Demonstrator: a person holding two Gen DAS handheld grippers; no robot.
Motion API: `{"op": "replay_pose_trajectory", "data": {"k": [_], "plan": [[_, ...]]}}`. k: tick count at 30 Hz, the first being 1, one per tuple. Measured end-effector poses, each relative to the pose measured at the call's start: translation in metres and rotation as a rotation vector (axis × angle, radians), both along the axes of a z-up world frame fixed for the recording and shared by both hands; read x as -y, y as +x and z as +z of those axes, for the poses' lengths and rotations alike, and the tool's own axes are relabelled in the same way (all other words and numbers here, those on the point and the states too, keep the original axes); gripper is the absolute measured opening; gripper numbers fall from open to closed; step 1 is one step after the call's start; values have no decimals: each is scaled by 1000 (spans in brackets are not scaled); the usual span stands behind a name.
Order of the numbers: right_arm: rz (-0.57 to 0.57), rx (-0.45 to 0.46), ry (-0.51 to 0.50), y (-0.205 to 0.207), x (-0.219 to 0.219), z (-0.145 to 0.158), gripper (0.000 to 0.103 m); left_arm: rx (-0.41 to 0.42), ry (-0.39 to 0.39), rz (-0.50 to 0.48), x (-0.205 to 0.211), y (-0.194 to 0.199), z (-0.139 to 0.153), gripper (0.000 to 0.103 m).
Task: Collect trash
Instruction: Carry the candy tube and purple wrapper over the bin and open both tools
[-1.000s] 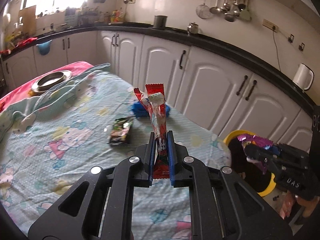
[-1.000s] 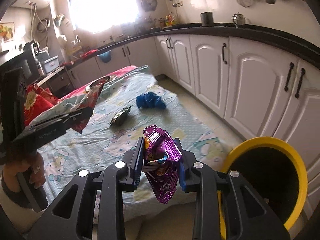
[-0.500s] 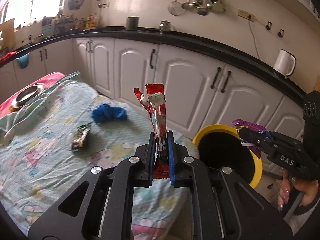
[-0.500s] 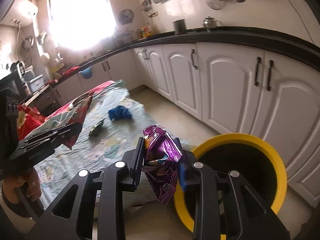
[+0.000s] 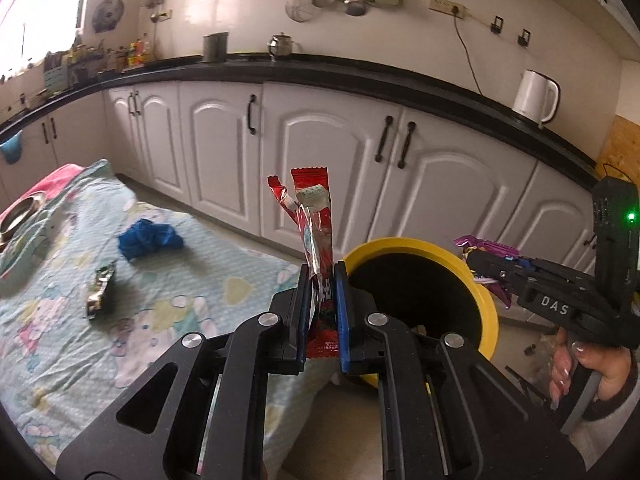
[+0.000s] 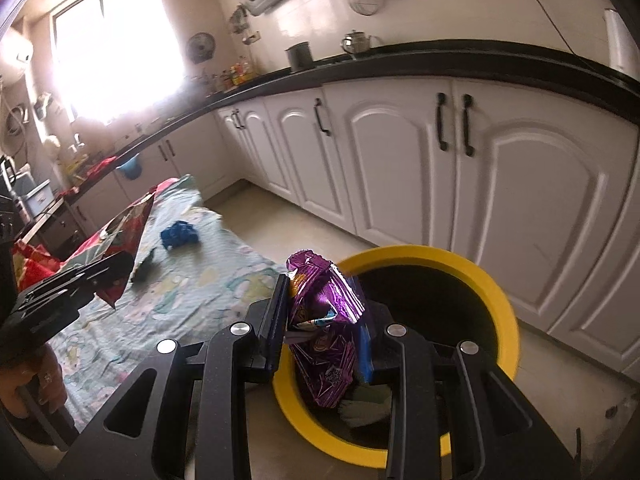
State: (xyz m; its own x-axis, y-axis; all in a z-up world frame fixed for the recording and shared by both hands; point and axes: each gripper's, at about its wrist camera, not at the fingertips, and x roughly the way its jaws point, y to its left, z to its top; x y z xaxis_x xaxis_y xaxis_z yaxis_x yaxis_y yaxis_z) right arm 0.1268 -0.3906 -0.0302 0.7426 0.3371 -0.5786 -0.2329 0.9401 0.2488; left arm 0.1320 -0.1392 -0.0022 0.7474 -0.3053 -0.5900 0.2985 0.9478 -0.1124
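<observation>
While my left gripper is clamping its fingers on the red wrapper, my right gripper is clamping the purple wrapper above the yellow bin.

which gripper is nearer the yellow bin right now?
Right. The right gripper holds the purple wrapper over the yellow bin; the left gripper, holding the red wrapper, sits beside its rim.
</observation>
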Motion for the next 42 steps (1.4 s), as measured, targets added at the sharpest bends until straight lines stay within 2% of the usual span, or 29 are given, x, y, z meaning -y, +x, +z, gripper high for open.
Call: {"op": "replay_pose_trajectory", "data": {"k": [15,22,27,29,33,34,38,40,42], "plan": [[-91,-108,7,-4,39,-35,28,-89,19,-139,58,21,-28,7],[-107,-144,24,-5,47,-45,29,-135,56,-183,80,33,-45,7],[-113,-168,31,-1,51,-50,34,-154,82,-198,90,39,-55,8],[-118,-172,34,-1,53,-51,37,-162,86,-198,92,41,-57,15],[-144,-175,40,-2,60,-53,48,-168,77,-171,87,45,-59,50],[-155,-176,47,-2,63,-53,49,-168,72,-163,84,45,-58,57],[-187,-166,53,-4,71,-51,54,-161,49,-130,72,45,-55,71],[-197,-160,57,-7,73,-49,56,-142,40,-100,62,43,-50,83],[-201,-153,53,-8,73,-46,58,-117,38,-63,50,39,-45,91]]}}
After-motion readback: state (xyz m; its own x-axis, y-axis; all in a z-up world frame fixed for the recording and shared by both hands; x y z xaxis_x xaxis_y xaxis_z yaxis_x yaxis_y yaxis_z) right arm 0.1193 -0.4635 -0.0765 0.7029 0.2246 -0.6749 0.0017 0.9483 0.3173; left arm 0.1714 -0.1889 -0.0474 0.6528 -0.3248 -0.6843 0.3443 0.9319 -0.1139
